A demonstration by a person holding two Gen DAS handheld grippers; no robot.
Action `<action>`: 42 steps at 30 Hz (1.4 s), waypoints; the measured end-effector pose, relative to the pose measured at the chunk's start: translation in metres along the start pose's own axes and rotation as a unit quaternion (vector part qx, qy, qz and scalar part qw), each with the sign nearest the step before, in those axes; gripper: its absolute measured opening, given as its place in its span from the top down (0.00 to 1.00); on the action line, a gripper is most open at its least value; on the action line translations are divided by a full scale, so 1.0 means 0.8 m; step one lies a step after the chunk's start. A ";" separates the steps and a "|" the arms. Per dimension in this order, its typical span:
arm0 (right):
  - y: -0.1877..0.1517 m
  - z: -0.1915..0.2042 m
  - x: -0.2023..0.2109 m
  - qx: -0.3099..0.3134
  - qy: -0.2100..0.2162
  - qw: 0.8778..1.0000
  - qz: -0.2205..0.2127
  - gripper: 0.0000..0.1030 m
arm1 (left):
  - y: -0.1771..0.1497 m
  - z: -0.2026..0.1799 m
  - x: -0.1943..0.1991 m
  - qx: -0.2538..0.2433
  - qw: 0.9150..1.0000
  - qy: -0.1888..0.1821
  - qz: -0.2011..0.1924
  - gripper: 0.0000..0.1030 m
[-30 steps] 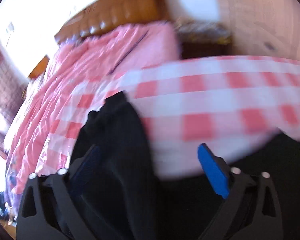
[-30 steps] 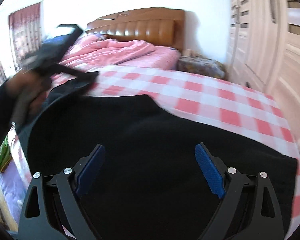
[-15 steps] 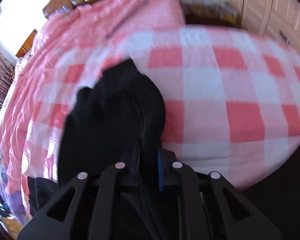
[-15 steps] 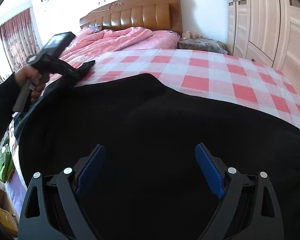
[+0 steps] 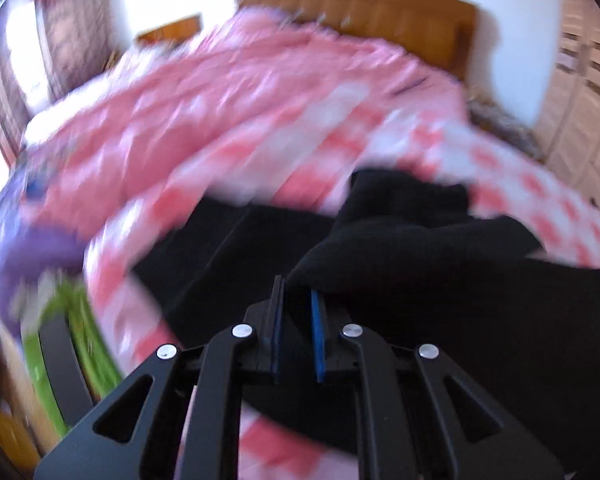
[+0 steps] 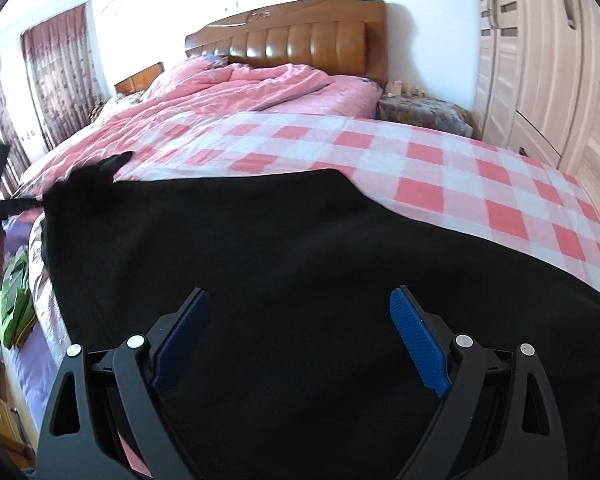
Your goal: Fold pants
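pants (image 6: 300, 280): black, spread across the near edge of the bed, on the checked sheet (image 6: 440, 176)
left gripper (image 5: 296, 312): jaws pinched on a raised fold of the pants; view blurred
right gripper (image 6: 300, 344): jaws wide apart over the fabric, gripping nothing
background: pink quilt (image 6: 228, 92), wooden headboard (image 6: 292, 32)

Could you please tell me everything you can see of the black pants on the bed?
The black pants are plain, dark, soft-looking fabric, spread broadly across the pink-and-white checked bedspread. One end is bunched and lifted where the left gripper has its fingers nearly closed on a fold. The right gripper hangs open above the flat part, not gripping it. No pockets or seams can be made out.
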State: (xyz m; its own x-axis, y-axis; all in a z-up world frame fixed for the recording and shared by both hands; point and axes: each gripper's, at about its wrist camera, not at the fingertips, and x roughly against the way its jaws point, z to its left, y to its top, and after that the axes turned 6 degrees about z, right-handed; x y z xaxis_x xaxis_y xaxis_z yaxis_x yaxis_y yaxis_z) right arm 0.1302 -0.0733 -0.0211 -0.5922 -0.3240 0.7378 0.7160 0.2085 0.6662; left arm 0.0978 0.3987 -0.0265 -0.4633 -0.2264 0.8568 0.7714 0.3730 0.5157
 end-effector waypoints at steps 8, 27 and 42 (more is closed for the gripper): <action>0.010 0.062 -0.005 0.066 0.014 0.998 0.008 0.15 | -0.045 0.026 0.023 -0.008 0.996 0.072 -0.059 0.25; 0.034 0.135 -0.052 0.106 0.064 0.992 0.031 0.15 | -0.039 -0.131 -0.027 -0.373 0.925 0.063 -0.034 0.74; 0.029 0.127 -0.052 0.088 0.074 0.993 0.032 0.15 | -0.011 0.178 -0.044 0.228 0.939 -0.257 -0.008 0.80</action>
State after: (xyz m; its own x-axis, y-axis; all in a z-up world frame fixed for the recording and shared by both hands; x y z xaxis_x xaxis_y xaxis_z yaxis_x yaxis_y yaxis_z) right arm 0.1342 0.0385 -0.0250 -0.4769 -0.4339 0.7644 0.6676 0.3868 0.6361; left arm 0.0449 0.5316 -0.0608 -0.7135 0.1858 0.6756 0.5500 0.7458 0.3758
